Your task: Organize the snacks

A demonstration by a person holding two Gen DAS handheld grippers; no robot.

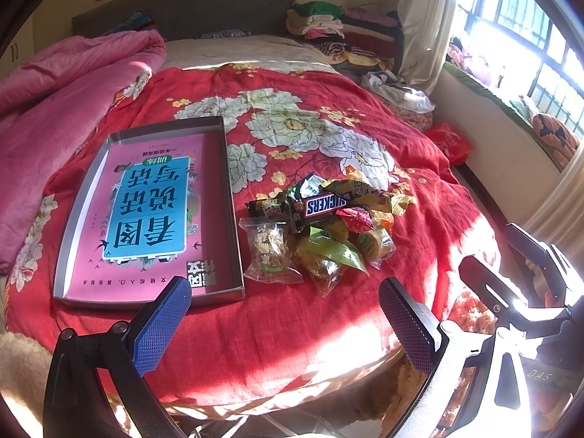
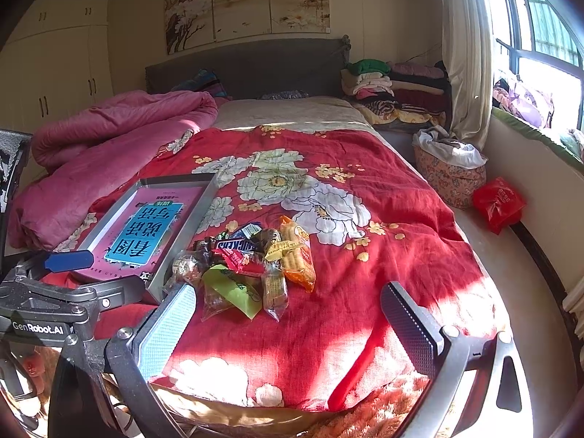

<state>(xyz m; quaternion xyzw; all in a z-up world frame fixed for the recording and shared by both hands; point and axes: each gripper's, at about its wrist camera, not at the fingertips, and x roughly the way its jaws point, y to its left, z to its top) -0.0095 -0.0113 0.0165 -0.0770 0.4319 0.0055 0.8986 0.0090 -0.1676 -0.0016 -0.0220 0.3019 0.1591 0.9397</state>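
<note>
The snack pile [image 2: 252,262] sits at 11 o'clock from the right gripper [image 2: 288,323], nearer it. Both jaws are wide open; the left gripper [image 1: 284,315] too.

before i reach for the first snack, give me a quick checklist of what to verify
1. Left gripper open and holding nothing: ok, its fingers stand wide apart.
2. Right gripper open and holding nothing: ok, also wide apart.
3. Box open with its floor free of snacks: ok, only the printed pink lining shows.
4. Snack pile beside the box, not in it: ok, all of it lies on the red quilt.
5. Snickers bar free to lift: ok, it lies on top of the pile.
6. Number of snacks: cannot tell, the wrappers overlap.
</note>
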